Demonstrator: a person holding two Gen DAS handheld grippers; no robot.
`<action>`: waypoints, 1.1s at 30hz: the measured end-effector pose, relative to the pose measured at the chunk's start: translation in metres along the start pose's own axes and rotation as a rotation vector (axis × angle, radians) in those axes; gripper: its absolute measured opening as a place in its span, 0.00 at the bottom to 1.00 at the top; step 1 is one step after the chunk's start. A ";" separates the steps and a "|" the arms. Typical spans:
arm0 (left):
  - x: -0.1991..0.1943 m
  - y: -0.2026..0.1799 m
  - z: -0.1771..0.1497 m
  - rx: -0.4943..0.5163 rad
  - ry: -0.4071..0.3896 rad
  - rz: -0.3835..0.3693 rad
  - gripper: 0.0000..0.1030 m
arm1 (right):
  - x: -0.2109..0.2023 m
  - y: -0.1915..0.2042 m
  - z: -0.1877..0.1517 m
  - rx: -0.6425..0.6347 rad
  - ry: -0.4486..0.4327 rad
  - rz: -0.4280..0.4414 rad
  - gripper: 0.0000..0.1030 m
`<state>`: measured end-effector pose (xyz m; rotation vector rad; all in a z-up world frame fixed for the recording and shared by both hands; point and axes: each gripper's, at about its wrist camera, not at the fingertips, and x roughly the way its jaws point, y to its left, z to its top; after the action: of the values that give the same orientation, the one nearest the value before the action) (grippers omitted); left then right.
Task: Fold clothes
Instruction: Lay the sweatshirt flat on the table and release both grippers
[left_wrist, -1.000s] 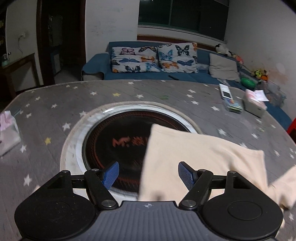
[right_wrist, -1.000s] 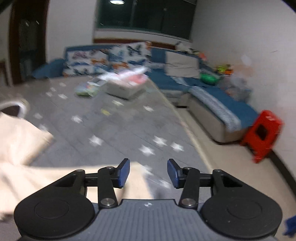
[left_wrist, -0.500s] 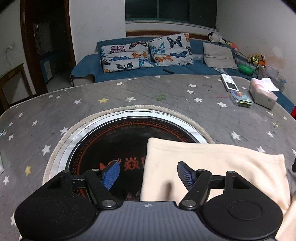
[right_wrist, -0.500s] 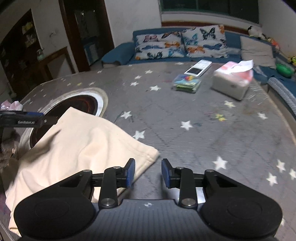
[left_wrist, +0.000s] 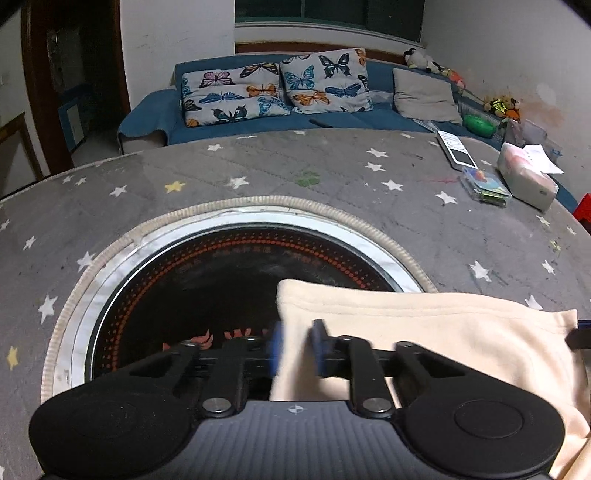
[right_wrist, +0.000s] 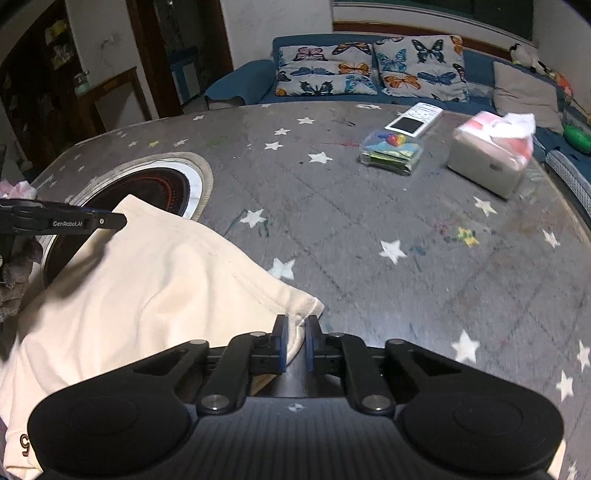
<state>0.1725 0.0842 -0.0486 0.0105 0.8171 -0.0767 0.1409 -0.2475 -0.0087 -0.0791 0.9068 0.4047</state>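
A cream garment (left_wrist: 424, 332) lies on the table, partly over the round black cooktop (left_wrist: 221, 280). My left gripper (left_wrist: 296, 347) is at the garment's far left corner. Its jaws are closing, the blue pads blurred, and the cloth's edge is pinched between them. In the right wrist view the same garment (right_wrist: 155, 288) spreads to the left. My right gripper (right_wrist: 295, 341) is closing on its hemmed right corner, which sits between the pads. The left gripper's finger (right_wrist: 107, 220) shows at the left of that view, with a gloved hand (right_wrist: 14, 273) below it.
The table has a grey star-patterned cover (right_wrist: 369, 229). At its far right stand a tissue box (right_wrist: 491, 155), a clear box of coloured items (right_wrist: 391, 151) and a white remote (right_wrist: 413, 120). A blue sofa with butterfly cushions (left_wrist: 273, 92) runs behind the table.
Both grippers went from open to closed on the garment's two far corners. The right view swung from the room's right side back over the table and down to the cloth.
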 end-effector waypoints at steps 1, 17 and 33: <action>0.000 0.000 0.001 0.005 -0.007 0.004 0.10 | 0.001 0.002 0.004 -0.016 -0.006 -0.008 0.05; 0.015 0.043 0.037 -0.091 -0.063 0.107 0.09 | 0.050 0.021 0.105 -0.147 -0.131 -0.071 0.04; -0.049 0.082 0.007 -0.154 -0.108 0.163 0.53 | 0.038 0.041 0.079 -0.227 -0.071 -0.010 0.19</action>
<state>0.1501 0.1684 -0.0100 -0.0720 0.7100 0.1385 0.2056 -0.1791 0.0144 -0.2756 0.7871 0.4976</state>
